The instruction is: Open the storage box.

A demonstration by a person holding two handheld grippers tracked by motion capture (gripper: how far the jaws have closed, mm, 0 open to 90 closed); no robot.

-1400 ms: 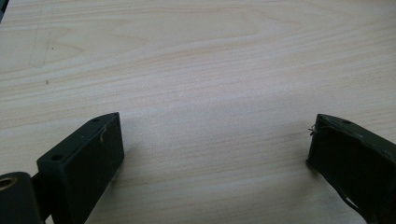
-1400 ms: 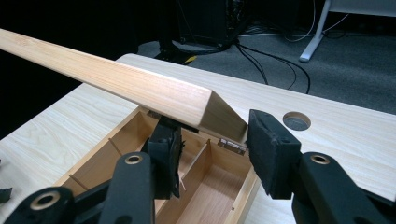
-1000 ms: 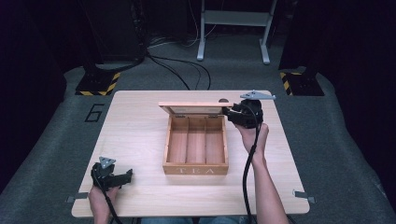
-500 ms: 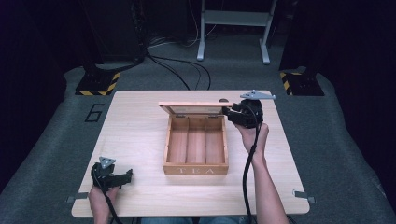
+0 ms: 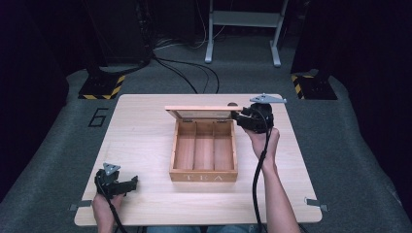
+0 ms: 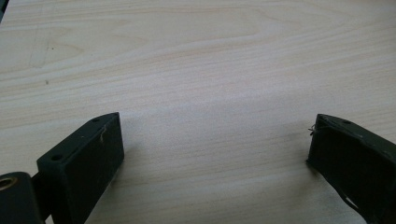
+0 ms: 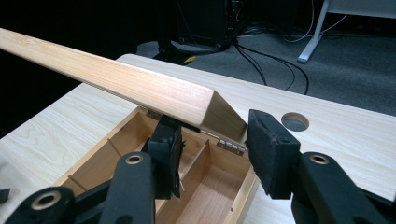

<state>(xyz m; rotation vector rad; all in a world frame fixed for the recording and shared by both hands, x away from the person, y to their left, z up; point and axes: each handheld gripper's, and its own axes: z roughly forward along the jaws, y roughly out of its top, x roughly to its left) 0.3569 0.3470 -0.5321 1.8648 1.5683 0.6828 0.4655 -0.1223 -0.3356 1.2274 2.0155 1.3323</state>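
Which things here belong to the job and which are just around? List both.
In the job:
- tea box, open, compartments bare
- lid, clamped at its end
- right gripper, shut on lid

Just around:
- left gripper, jaws apart over table
- cables on floor
- white stand

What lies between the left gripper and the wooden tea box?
Only bare tabletop separates the left gripper from the tea box in the high view; the left gripper view shows plain wood between its open jaws.
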